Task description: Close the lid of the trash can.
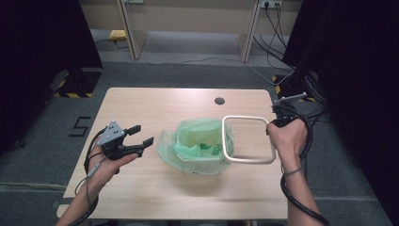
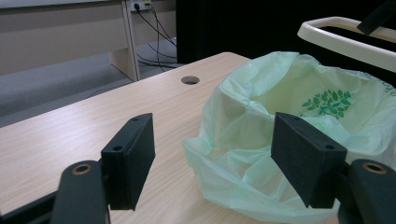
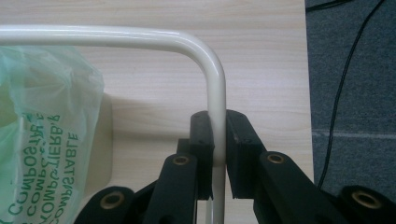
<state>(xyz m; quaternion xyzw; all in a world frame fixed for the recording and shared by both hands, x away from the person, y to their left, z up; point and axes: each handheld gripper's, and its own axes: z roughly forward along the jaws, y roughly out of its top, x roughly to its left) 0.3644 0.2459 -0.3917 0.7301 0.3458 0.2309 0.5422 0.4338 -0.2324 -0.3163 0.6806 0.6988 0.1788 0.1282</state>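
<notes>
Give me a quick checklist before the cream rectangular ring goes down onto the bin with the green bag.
1. Right gripper clamped on the cream rectangular plastic ring: ok, pads pinch its bar from both sides.
2. Ring lined up over the small white bin: not ok, it is offset towards the right gripper and overlaps just that edge.
3. Translucent green plastic bag folded out over the bin's rim: ok on the near side; far side cannot tell.
4. Left gripper free: ok, jaws open, nothing between them, beside the bag.
5. Light wooden table around the bin: ok.
</notes>
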